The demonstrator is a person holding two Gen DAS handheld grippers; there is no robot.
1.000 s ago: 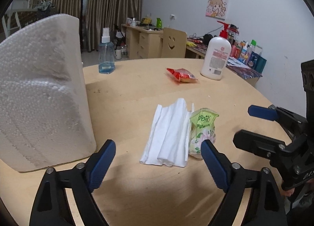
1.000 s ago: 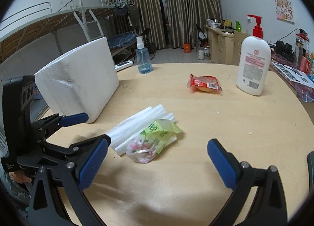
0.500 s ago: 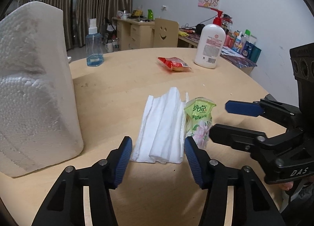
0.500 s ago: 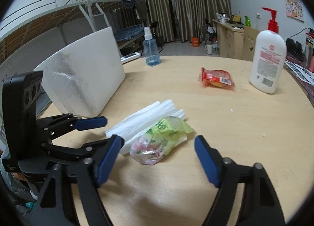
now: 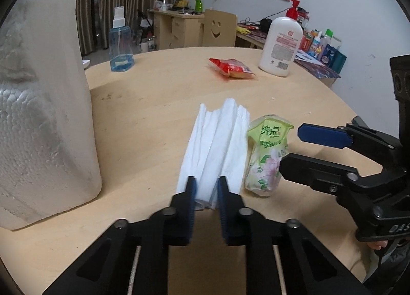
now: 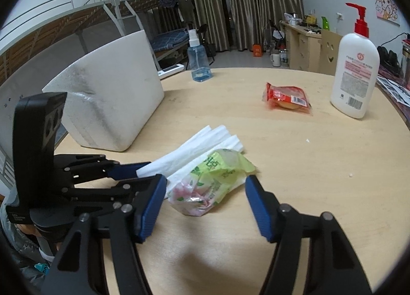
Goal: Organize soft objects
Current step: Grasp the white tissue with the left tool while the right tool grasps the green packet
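Observation:
A folded stack of white tissues [image 5: 217,141] lies on the round wooden table [image 5: 143,120], with a green flowered tissue packet [image 5: 267,151] right beside it. My left gripper [image 5: 207,185] is closing and its blue pads pinch the near end of the tissues. In the right wrist view the packet [image 6: 217,174] lies between the jaws of my right gripper [image 6: 205,192], which are closing but still stand apart from it on both sides. There the tissues [image 6: 205,141] stretch away behind the packet, and the left gripper [image 6: 151,170] comes in from the left.
A large white foam block [image 5: 38,115] stands at the left of the table. Farther back are a blue spray bottle [image 5: 120,46], a red snack packet [image 5: 230,68] and a white pump bottle [image 5: 280,44]. The right gripper [image 5: 290,148] reaches in from the right edge.
The left jaws have gone from wide open to pinched on the tissues' near end. The right jaws have narrowed around the green packet. Both views tilted slightly.

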